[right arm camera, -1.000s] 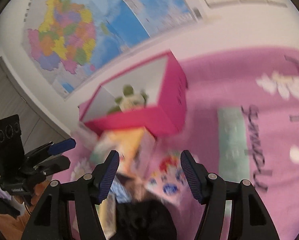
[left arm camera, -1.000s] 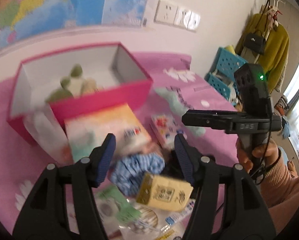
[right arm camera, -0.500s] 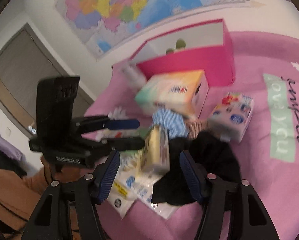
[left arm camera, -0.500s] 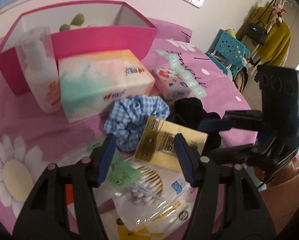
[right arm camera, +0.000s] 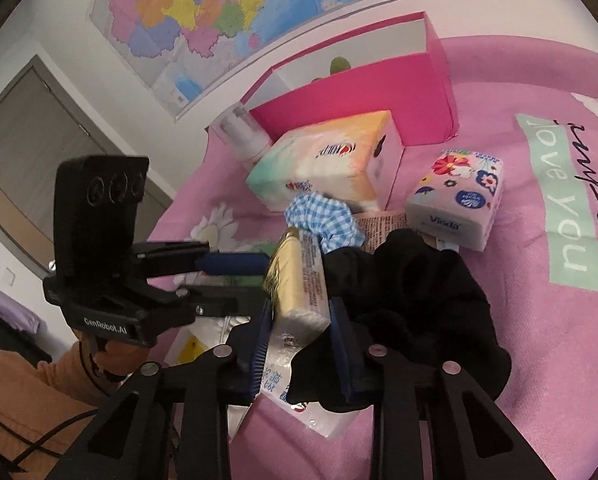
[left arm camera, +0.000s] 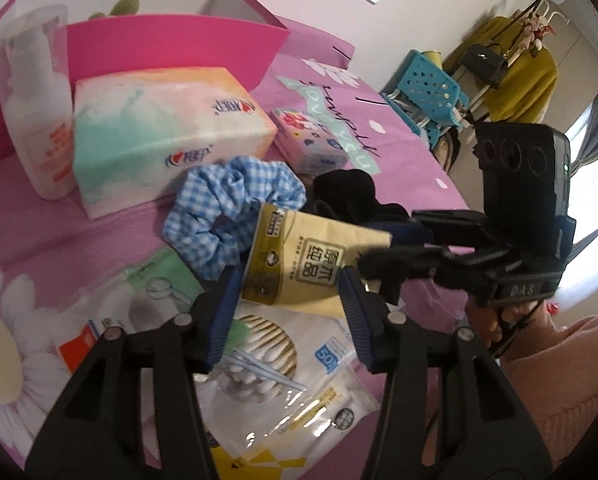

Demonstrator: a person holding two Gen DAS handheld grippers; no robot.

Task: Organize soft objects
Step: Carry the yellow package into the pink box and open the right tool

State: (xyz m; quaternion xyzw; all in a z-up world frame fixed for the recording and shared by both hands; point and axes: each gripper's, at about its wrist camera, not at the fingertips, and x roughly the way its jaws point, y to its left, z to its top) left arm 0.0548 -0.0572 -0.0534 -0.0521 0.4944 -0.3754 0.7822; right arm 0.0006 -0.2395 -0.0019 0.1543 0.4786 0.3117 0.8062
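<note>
Tissue pack [right arm camera: 301,280]: yellow pocket pack, tilted on edge, its near end pinched between the blue pads of the right tool [right arm camera: 299,334]; in the left wrist view it [left arm camera: 311,264] lies between the pads of the left tool [left arm camera: 287,304].
Right tool: clenched on the tissue pack, pads pressed to both sides.
Left tool: jaws spread either side of the pack's lower edge; contact cannot be told.
Black scrunchie [right arm camera: 411,300]: at 3 o'clock of the right tool, touching the pack and one finger.
Blue checked scrunchie [left arm camera: 235,212]: at 11 o'clock of the left tool, touching the pack's upper edge.
Cotton swab bag [left arm camera: 267,356]: under the pack, at 6 o'clock.
Large tissue box [left arm camera: 167,132]: at 11 o'clock, beyond the checked scrunchie.
Floral tissue pack [right arm camera: 459,196]: at 1 o'clock of the right tool, beside the black scrunchie.
White pump bottle [left arm camera: 39,108]: at 10 o'clock, beside the large box.
Pink box [right arm camera: 359,92]: at 12 o'clock, open, something green showing inside.
Surface: pink flowered sheet [right arm camera: 539,320] under everything.
</note>
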